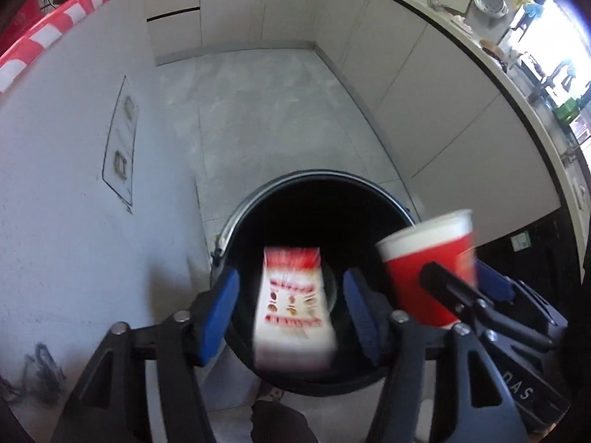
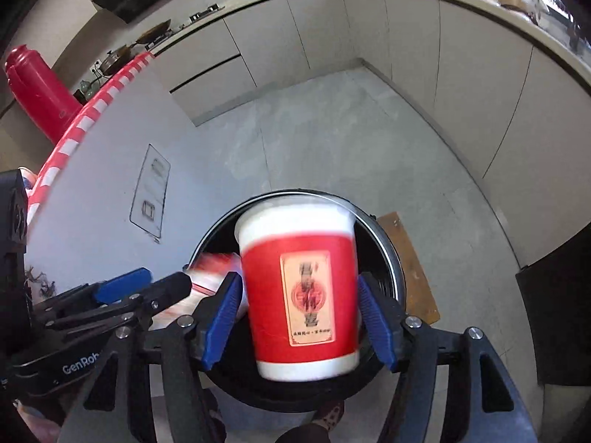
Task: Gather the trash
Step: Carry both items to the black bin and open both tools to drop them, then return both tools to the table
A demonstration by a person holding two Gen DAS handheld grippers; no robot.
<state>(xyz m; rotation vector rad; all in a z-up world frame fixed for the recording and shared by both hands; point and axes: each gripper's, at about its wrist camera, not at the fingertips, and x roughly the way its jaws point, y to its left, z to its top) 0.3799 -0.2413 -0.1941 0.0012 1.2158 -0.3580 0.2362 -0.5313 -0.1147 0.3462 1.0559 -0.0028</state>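
Left wrist view: our left gripper (image 1: 291, 306) has its jaws abt half open, w/ clear gaps both sides of the small red-and-white printed cardboard box (image 1: 293, 306). The pads aren't touching it, so we judge it released and dropping. It's blurred, right over the mouth of the round black bin with a metal rim (image 1: 236, 210). At 3 o'clock of the box, the red paper cup with a white rim (image 1: 430, 269) sits btw the right gripper's fingers. Bin rim runs from 9 to 3 o'clock behind the box. Grey floor beyond at 12 is bare, white cabinet wall close at 9.

Right wrist view: our right gripper (image 2: 299, 308) also abt half open. The cup hangs btw the blue pads (image 2: 221, 313); a thin gap shows at 3, contact at 9 we can't tell. It's blurred, prob falling. Cup is over the bin mouth, box at 9 o'clock below the left gripper. A brown board lies just beside the bin at 3.

Progress: both items are at the bin but not yet seen inside; any other trash isn't visible.
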